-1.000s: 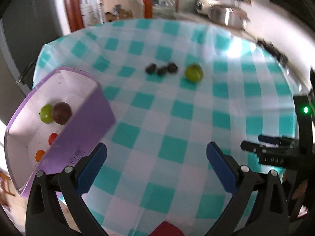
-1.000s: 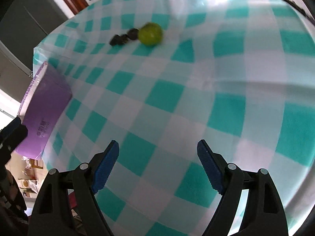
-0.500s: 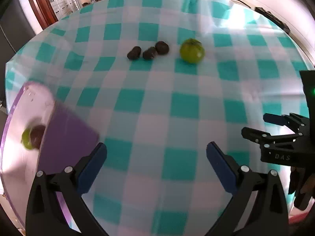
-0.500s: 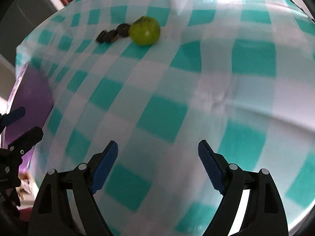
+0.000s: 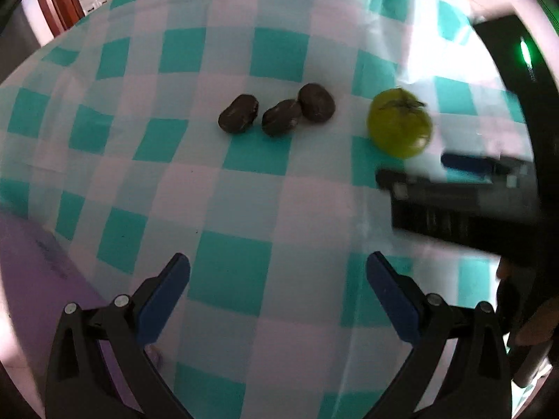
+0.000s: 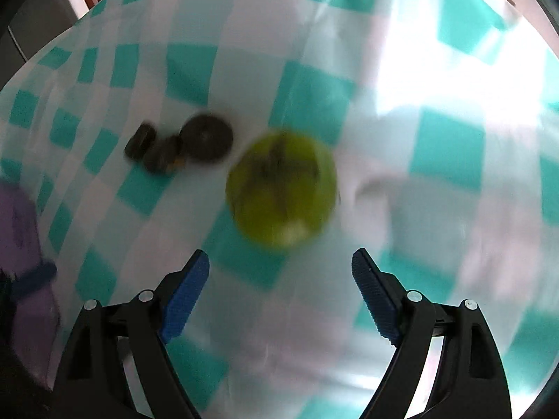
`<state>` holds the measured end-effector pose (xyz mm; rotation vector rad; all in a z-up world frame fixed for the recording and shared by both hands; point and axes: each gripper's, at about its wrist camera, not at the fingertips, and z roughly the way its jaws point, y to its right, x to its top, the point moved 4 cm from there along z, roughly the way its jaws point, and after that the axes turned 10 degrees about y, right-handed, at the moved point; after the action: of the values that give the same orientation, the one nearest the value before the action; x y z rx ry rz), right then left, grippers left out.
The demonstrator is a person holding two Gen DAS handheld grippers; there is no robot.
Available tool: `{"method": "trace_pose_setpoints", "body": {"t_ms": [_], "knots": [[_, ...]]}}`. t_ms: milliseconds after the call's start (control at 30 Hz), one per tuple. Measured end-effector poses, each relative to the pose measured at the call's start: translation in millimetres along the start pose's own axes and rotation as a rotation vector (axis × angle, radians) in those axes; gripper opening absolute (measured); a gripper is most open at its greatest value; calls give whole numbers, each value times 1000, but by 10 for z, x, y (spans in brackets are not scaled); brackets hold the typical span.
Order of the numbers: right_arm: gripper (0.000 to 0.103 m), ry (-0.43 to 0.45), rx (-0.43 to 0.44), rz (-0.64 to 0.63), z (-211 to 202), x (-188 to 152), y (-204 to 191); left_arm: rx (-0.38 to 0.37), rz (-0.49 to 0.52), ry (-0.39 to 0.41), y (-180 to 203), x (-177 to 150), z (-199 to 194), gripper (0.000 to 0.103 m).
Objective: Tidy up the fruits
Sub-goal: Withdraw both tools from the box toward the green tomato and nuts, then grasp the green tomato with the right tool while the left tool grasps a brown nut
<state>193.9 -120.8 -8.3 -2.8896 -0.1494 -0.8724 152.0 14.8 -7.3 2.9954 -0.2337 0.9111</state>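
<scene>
Left wrist view: the purple box [image 5: 38,272] sits at 8 o'clock on the checked bench [image 5: 244,188]. Three dark fruits [image 5: 279,117] lie in a row near centre, the green fruit [image 5: 400,127] at 2 o'clock beside them. The left claw [image 5: 277,293] is spread wide, empty. In the right wrist view the right claw [image 6: 279,279] gapes empty, with the blurred green fruit [image 6: 281,188] just ahead at 12 o'clock.

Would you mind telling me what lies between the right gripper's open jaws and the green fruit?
Nothing: in the right wrist view only bare checked tablecloth separates the right gripper from the green fruit.
</scene>
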Motion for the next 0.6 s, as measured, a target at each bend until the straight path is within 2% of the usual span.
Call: {"method": "trace_pose_setpoints", "body": {"t_ms": [167,233,300,400,467,600], "knots": [[81,1,-13,7,236,211,-1,11,-72,-9,-115,54,231,101],[77,7,-20,6,279,241,-3,17,-112,7,-164,130,321,101],[61,17,-28,10,282,243,10,16,-145,22,-188,208,399,101],[61,29,-28,19,243,209,29,24,-185,50,-191,361,549,101],[61,55,-47,79,150,142,171,46,-156,61,-145,422,635,100],[61,77,-87,223,-38,7,486,42,-123,105,-49,538,724,100]]}}
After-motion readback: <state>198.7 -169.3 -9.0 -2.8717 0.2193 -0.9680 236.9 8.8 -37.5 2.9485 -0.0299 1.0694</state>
